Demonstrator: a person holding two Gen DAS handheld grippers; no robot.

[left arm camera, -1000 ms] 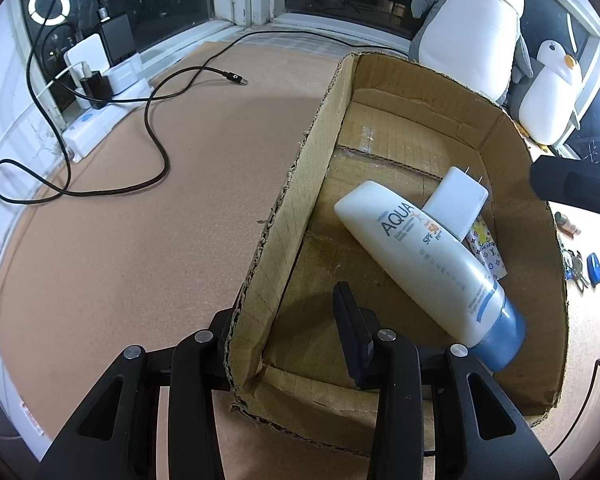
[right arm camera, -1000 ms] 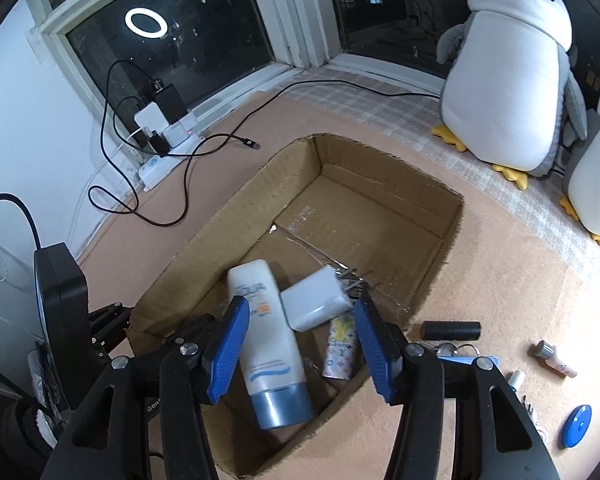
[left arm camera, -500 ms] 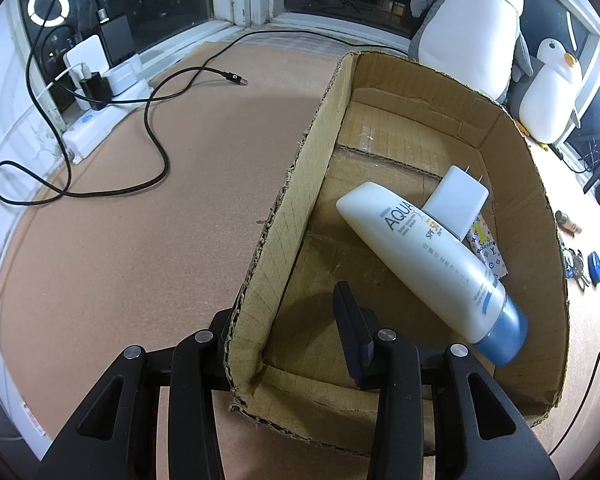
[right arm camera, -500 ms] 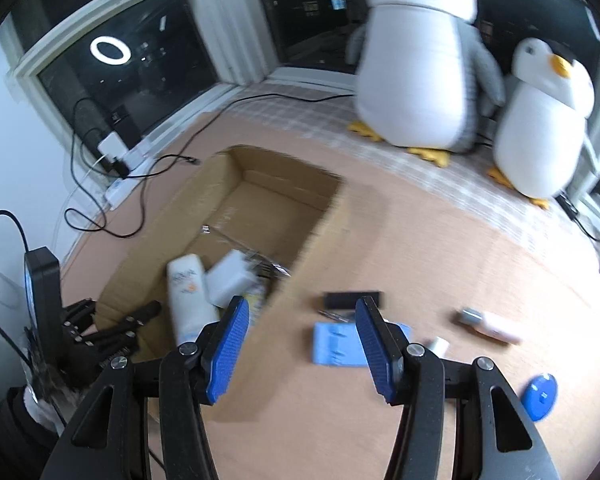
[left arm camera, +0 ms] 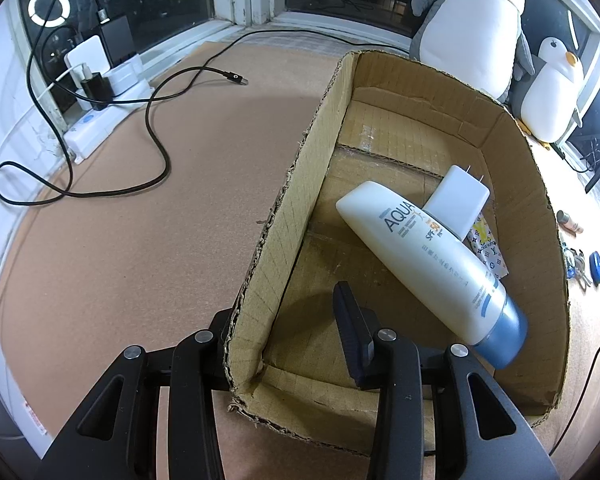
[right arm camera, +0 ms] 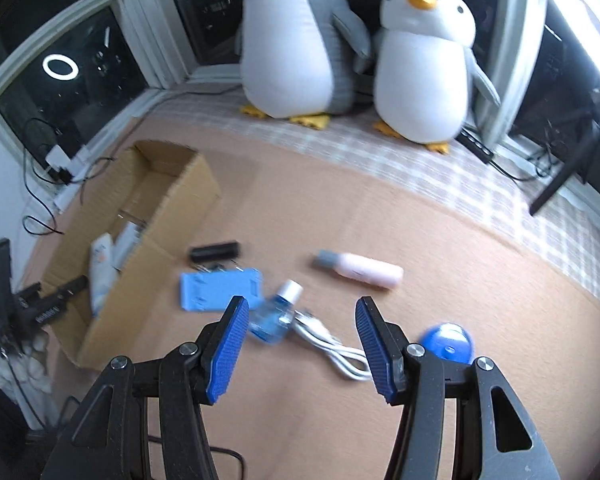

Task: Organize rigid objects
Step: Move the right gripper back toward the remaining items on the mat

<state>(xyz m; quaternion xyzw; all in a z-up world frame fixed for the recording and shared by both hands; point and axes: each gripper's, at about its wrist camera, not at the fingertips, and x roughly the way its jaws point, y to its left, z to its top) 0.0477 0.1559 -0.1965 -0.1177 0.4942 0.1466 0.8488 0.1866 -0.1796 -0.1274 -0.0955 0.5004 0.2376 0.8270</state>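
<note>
Cardboard box (left arm camera: 296,184) fills the left wrist view with the white sunscreen tube (left arm camera: 428,260) and white charger (left arm camera: 456,200) inside, just as before; the left gripper (left arm camera: 284,320) straddles its near-left wall, whose cardboard hides one finger, so whether the jaws pinch it I cannot tell. In the blurred right wrist view, the right gripper (right arm camera: 298,334), jaws open and empty, has swung from the box to the loose items on the desk (right arm camera: 440,240): blue card (right arm camera: 220,290), small blue bottle (right arm camera: 276,314), white cable (right arm camera: 332,354), pink tube (right arm camera: 360,270).

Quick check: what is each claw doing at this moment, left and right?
Left claw: open, straddling the cardboard box wall, gripping nothing.
Right claw: open, empty, above the floor items.
</note>
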